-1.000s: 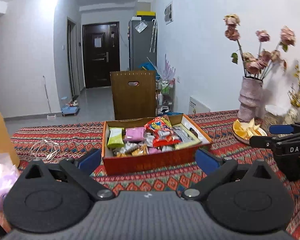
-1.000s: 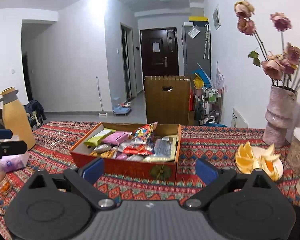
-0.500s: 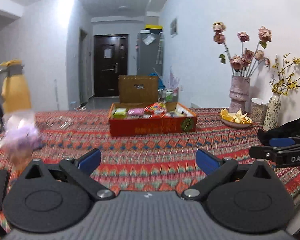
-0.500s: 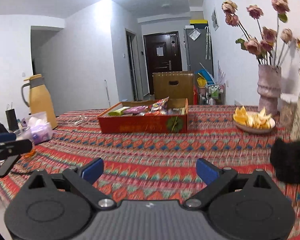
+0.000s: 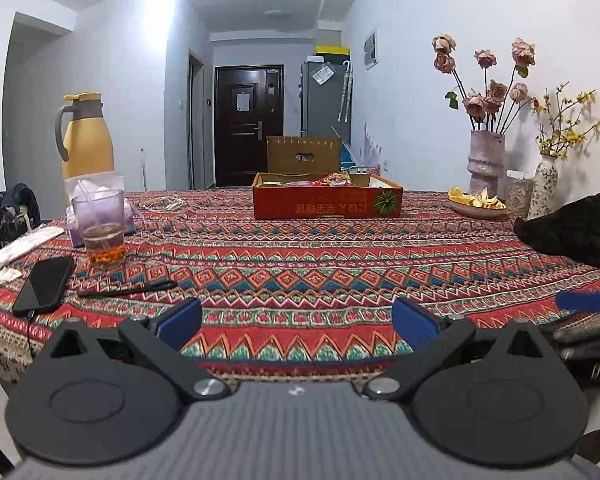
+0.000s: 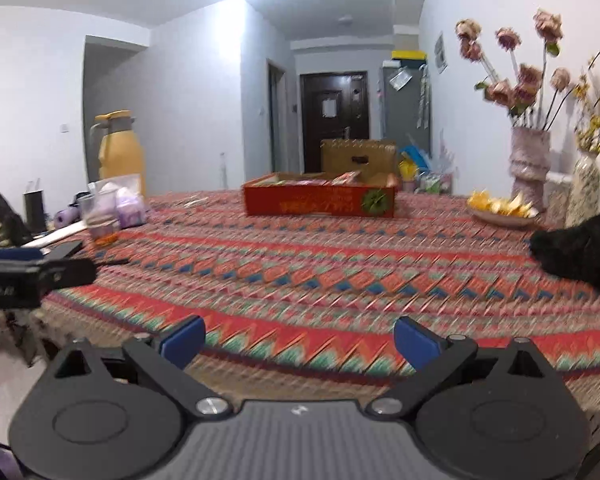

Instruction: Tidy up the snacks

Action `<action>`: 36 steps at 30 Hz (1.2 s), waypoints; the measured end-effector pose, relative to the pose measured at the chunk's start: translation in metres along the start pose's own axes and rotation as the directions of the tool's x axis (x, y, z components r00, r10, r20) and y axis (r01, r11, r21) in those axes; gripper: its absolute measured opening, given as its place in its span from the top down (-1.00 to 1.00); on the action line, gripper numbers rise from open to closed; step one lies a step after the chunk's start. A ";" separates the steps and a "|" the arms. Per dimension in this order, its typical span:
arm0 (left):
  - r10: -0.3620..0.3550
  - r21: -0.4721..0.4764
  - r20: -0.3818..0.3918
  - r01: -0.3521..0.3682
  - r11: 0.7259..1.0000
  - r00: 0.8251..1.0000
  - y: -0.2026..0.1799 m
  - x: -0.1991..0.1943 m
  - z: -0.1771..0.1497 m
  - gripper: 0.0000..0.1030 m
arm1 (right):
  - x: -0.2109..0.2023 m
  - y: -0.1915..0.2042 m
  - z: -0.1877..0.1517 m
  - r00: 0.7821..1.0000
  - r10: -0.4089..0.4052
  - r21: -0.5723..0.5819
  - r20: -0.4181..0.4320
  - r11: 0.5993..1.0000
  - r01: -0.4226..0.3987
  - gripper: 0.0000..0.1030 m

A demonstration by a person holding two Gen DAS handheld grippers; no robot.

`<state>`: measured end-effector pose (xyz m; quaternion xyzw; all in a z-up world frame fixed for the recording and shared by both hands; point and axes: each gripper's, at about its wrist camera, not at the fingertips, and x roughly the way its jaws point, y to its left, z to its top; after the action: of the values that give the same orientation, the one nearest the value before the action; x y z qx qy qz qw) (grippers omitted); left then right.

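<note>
A shallow red cardboard box (image 5: 327, 201) holding several snack packets (image 5: 332, 181) stands far back on the patterned tablecloth, also seen as the red box (image 6: 319, 199) in the right wrist view. My left gripper (image 5: 298, 322) is open and empty above the table's near edge, far from the box. My right gripper (image 6: 300, 340) is likewise open and empty at the near edge. Each gripper shows in the other's view: the right gripper (image 5: 588, 312) at the right margin, the left gripper (image 6: 32, 270) at the left margin.
On the left lie a black phone (image 5: 44, 286), a pen (image 5: 128, 289), a glass (image 5: 99, 222) and a yellow jug (image 5: 86, 136). A plate of peel (image 5: 476, 202), two vases (image 5: 486, 162) and a black cloth (image 5: 568, 230) occupy the right side. A wooden chair (image 5: 304, 154) stands behind the box.
Both grippers have pulled far back from the snack box to the near table edge and dropped lower; the box has shrunk into the distance. Both stayed open and empty.
</note>
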<state>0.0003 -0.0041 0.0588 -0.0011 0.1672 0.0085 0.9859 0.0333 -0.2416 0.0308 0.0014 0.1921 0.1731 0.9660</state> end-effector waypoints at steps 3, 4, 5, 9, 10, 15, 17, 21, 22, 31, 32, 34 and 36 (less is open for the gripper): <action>0.013 -0.009 0.011 -0.013 1.000 1.000 0.000 -0.004 -0.003 -1.00 | -0.007 0.009 -0.009 1.000 0.023 0.017 -0.004 1.000 -0.023 -0.96; 0.013 -0.010 0.009 -0.013 1.000 1.000 -0.001 -0.002 -0.003 -1.00 | -0.008 0.011 -0.010 1.000 0.027 0.013 -0.004 1.000 -0.027 -0.96; 0.010 -0.011 0.007 -0.009 1.000 1.000 -0.001 -0.002 -0.003 -1.00 | -0.009 0.012 -0.010 1.000 0.029 0.011 -0.002 1.000 -0.029 -0.96; 0.004 -0.011 0.010 -0.004 1.000 1.000 0.000 -0.003 -0.002 -1.00 | -0.011 0.014 -0.011 1.000 0.020 0.008 0.004 1.000 -0.020 -0.96; 0.005 -0.011 0.011 -0.005 1.000 1.000 0.000 -0.003 -0.002 -1.00 | -0.011 0.014 -0.011 1.000 0.020 0.008 0.004 1.000 -0.020 -0.96; 0.003 -0.002 0.017 -0.003 1.000 1.000 -0.002 -0.004 -0.002 -1.00 | -0.009 0.012 -0.009 1.000 0.013 0.010 0.000 1.000 -0.013 -0.96; 0.004 -0.004 0.017 -0.004 1.000 1.000 -0.002 -0.004 -0.002 -1.00 | -0.010 0.011 -0.008 1.000 0.011 0.012 0.006 1.000 -0.011 -0.96; 0.004 -0.011 0.014 -0.004 1.000 1.000 -0.002 -0.004 -0.002 -1.00 | -0.009 0.012 -0.008 1.000 0.004 0.008 0.005 1.000 -0.004 -0.96; 0.004 -0.012 0.012 -0.004 1.000 1.000 -0.001 -0.003 -0.002 -1.00 | -0.009 0.012 -0.008 1.000 0.004 0.008 0.006 1.000 -0.004 -0.96; 0.004 -0.015 0.009 -0.004 1.000 1.000 0.000 -0.002 -0.003 -1.00 | -0.008 0.011 -0.007 1.000 0.000 0.006 0.008 1.000 0.000 -0.96; 0.006 -0.015 0.009 -0.005 1.000 1.000 0.000 -0.002 -0.002 -1.00 | -0.008 0.011 -0.007 1.000 0.000 0.006 0.007 1.000 0.000 -0.96; 0.006 -0.015 0.009 -0.006 1.000 1.000 0.000 -0.002 -0.002 -1.00 | -0.008 0.010 -0.007 1.000 -0.004 0.004 0.008 1.000 0.004 -0.96; 0.006 -0.014 0.010 -0.006 1.000 1.000 0.000 -0.002 -0.002 -1.00 | -0.009 0.010 -0.006 1.000 -0.006 0.001 0.012 1.000 0.006 -0.96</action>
<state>-0.0028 -0.0042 0.0573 -0.0076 0.1621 0.0127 0.9867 0.0197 -0.2357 0.0288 0.0023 0.1862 0.1699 0.9677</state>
